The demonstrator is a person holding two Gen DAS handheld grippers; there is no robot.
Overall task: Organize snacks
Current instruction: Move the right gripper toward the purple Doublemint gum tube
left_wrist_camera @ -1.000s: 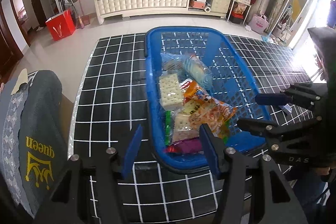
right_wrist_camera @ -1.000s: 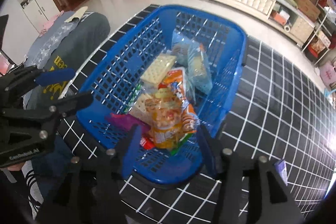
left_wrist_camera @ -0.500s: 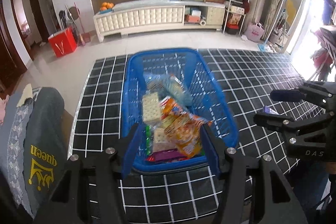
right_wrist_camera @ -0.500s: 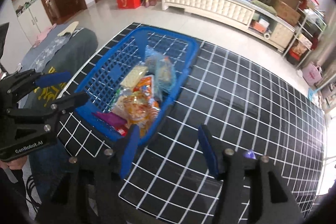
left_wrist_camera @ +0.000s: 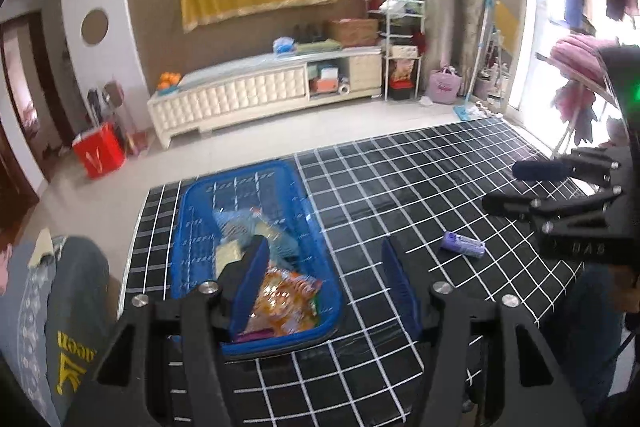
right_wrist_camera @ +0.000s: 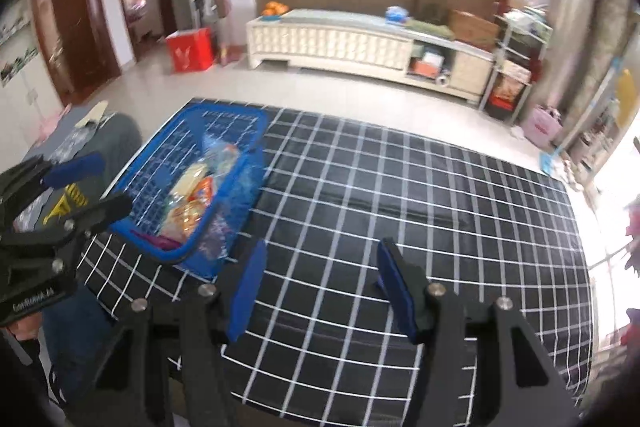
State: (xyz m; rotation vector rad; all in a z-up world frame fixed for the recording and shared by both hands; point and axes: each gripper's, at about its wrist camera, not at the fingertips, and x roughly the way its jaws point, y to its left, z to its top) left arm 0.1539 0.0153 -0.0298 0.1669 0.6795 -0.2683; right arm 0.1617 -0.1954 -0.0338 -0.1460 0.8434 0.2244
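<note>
Snacks (left_wrist_camera: 286, 301) fill the blue basket (left_wrist_camera: 320, 255); left tongs (left_wrist_camera: 322, 281) and right tongs (right_wrist_camera: 320, 285) gape wide, empty.

Both wrist views high above the gridded table (left_wrist_camera: 400, 187), facing the far cabinet (right_wrist_camera: 360, 39), left over the blue basket (left_wrist_camera: 256, 183), right beside it, sharing basket and room.

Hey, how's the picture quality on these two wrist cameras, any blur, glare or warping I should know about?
Left wrist view: the blue plastic basket and its snack packets are smeared by motion blur, the doorway at right is blown out, and fisheye bends the black grid-lined mat. Right wrist view: soft overall, the basket is blurred, with window glare washing out the right edge.
</note>
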